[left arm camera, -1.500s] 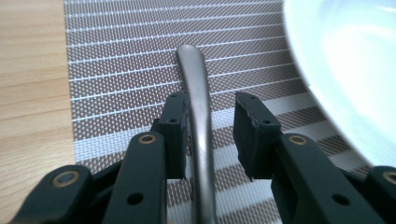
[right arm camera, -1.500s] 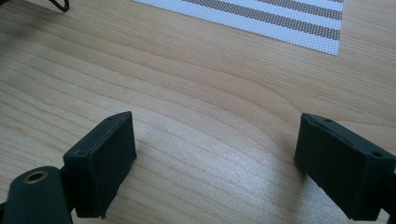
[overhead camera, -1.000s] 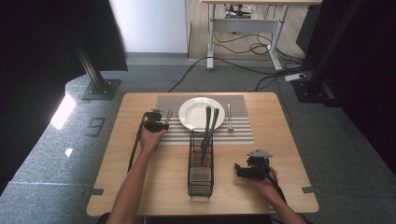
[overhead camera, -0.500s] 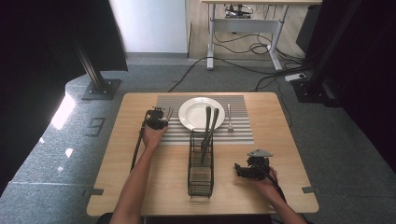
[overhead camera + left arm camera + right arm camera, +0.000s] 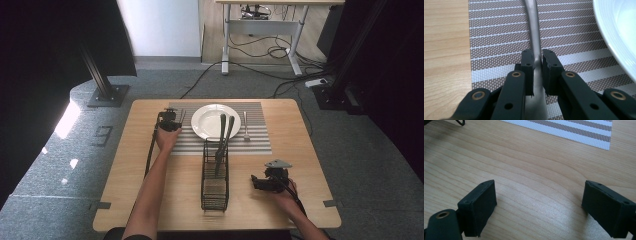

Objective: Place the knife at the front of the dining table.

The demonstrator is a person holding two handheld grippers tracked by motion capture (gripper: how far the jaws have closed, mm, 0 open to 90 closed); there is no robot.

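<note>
Pinching a grey metal utensil handle (image 5: pixel 535 37), the left gripper (image 5: pixel 537 65) has its jaws closed right down on it, low over the striped placemat (image 5: pixel 499 37). Can't tell if it's a fork or something else, since the business end runs out of the left gripper view. The handle lies along the mat just beside the white plate (image 5: pixel 619 32), not touching it as far as I can see.

From the high view, the left gripper (image 5: pixel 167 121) sits at the plate's (image 5: pixel 216 121) left edge. A wire caddy (image 5: pixel 215 175) stands nearer the person with two dark utensils (image 5: pixel 225 135) sticking up out of it, and another piece of cutlery (image 5: pixel 245 125) lies right of the plate.

The right gripper (image 5: pixel 539 207) is spread wide open, holding nothing, hovering over bare wooden table (image 5: pixel 524 170).

My guess is this is a place setting, so the trick is keeping the handle flat and parallel to the stripes, then opening gently so it doesn't skid into the plate.
</note>
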